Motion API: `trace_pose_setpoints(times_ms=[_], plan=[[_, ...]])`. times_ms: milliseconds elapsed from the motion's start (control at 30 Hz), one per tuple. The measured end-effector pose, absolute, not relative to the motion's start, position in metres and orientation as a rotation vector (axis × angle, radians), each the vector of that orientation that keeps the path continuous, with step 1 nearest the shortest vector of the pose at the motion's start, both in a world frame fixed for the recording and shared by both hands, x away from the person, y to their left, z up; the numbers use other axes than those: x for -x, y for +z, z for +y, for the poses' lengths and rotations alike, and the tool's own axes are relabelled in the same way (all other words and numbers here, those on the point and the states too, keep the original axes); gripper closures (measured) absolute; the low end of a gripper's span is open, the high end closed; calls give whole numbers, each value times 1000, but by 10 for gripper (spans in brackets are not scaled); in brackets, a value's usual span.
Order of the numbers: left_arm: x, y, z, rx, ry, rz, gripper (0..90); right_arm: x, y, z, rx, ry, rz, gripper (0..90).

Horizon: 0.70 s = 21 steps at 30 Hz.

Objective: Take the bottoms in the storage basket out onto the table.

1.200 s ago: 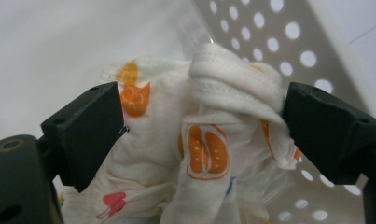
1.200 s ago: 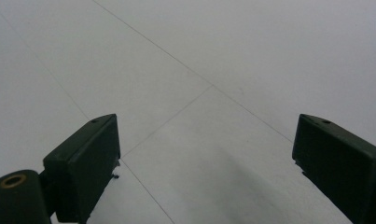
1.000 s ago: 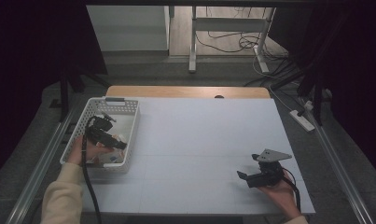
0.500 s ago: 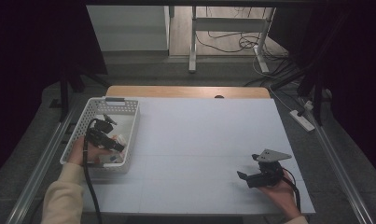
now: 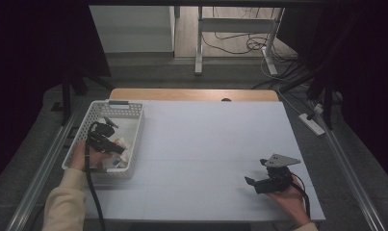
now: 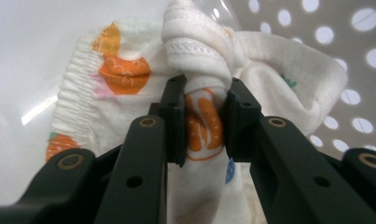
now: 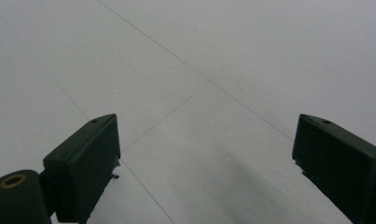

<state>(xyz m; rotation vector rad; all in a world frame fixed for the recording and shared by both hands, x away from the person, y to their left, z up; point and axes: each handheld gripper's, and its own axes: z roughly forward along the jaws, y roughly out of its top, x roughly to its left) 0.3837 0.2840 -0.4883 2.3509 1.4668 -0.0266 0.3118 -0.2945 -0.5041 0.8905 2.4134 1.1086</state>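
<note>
Jaws of left gripper [image 6: 202,121] just closed, pinching bunched soft printed cloth [image 6: 199,56] in perforated plastic basket [image 5: 134,130]

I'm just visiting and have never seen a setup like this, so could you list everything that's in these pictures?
basket: one, white, perforated walls, at the table's left edge.
cloth: one, white with orange prints, bunched in the basket.
table: one, pale white top with a wooden far edge.
power strip: one, white, on the floor to the right.
cables: several, dark, on the floor beyond the table.
left gripper: one, black, inside the basket, jaws just closed on a fold of the cloth.
right gripper: one, black, jaws wide apart over bare table.
</note>
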Motion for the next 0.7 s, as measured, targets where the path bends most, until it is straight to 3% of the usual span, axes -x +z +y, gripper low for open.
trace_pose_setpoints(times_ms=[400, 700], plan=[[-370, -464, 290, -2256, 123, 1442, 733, -311, -504, -295, -885, 1117, 2411, 77], [-360, -450, 295, -2170, 166, 1400, 733, -311, -503, -294, -882, 1116, 2411, 77]])
